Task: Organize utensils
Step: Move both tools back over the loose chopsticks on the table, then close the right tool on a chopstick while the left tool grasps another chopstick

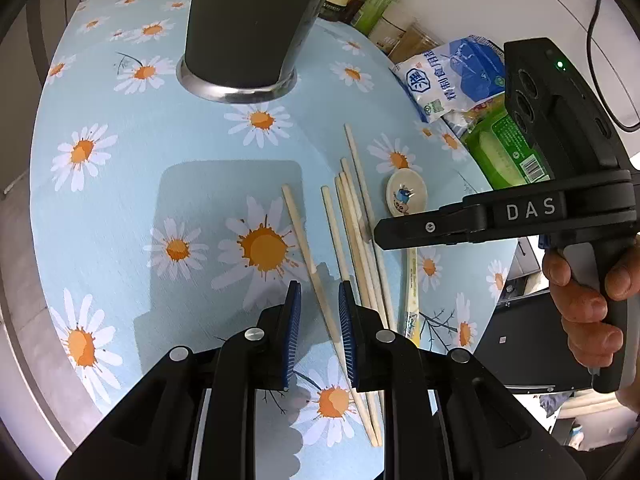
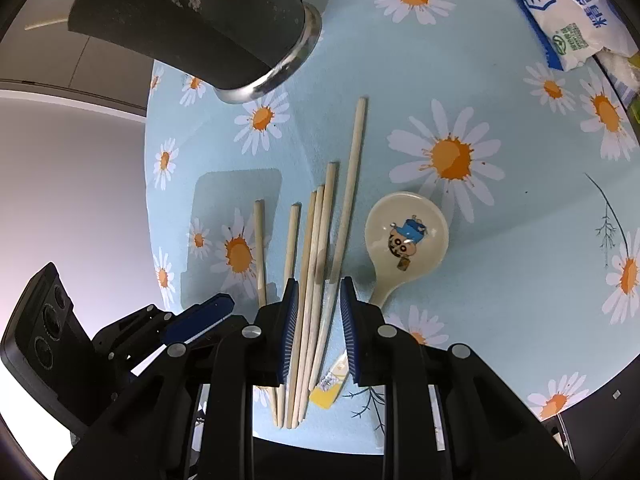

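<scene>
Wooden chopsticks (image 2: pixel 316 248) lie loose on the daisy cloth (image 2: pixel 500 288), at six o'clock from the dark holder (image 2: pixel 208 20). Both the left gripper (image 1: pixel 320 328) and the right gripper (image 2: pixel 319 328) hang narrow and empty; best to widen one and close on a single stick mid-length.

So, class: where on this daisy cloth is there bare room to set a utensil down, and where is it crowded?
Bare cloth lies left of the chopsticks, in front of the dark cup. Another patch lies right of the spoon, below the white bag. Crowded: the chopsticks and spoon, with both grippers above them, and the packets at the far right edge.
</scene>
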### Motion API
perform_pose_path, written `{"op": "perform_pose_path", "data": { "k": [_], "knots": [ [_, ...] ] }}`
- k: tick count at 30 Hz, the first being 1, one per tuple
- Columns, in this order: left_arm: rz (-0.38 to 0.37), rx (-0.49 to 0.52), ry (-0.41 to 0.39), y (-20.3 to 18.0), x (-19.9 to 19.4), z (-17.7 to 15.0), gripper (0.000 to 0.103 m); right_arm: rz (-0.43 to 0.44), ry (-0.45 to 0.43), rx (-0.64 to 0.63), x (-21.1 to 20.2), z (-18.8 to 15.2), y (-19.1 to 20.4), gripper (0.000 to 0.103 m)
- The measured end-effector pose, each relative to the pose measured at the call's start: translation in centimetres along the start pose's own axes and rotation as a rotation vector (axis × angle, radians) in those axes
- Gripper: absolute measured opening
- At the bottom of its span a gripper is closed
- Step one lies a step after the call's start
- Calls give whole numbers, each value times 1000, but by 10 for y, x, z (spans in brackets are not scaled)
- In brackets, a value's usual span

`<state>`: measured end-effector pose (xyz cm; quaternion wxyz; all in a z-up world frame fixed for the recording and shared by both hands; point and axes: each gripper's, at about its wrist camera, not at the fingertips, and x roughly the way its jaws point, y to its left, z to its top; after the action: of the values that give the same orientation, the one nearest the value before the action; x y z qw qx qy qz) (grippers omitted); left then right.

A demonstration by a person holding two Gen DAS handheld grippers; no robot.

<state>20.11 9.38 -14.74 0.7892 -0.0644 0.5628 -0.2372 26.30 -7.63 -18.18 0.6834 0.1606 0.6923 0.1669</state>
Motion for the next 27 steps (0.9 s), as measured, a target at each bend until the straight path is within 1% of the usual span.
{"op": "perform_pose_path", "data": {
  "k": [5, 7, 8, 10, 12, 14, 22, 24, 27],
  "knots": [
    [26, 0, 20, -1, 5, 2, 18, -27, 25, 42, 6, 4, -4, 23],
    [34, -2, 32, -1, 8, 3, 18, -37, 26, 54, 9, 6, -3, 21],
    [36, -4, 36, -1, 8, 4, 18, -45, 28, 56, 9, 8, -2, 18],
    [53, -4, 53, 0, 10, 4, 18, -59, 33, 71, 9, 8, -4, 16],
    [52, -4, 55, -1, 10, 5, 18, -64, 39, 83, 9, 10, -5, 14],
    [54, -6, 60, -1, 12, 7, 18, -82, 41, 83, 9, 11, -4, 9],
    [81, 11, 78, -7, 16, 11, 18, -219, 9, 40, 12, 8, 17, 8],
    [81, 3, 79, -7, 17, 11, 18, -226, 11, 59, 12, 9, 16, 6],
    [89, -2, 80, -7, 17, 11, 18, -226, 12, 86, 13, 10, 15, 5]
  ]
}}
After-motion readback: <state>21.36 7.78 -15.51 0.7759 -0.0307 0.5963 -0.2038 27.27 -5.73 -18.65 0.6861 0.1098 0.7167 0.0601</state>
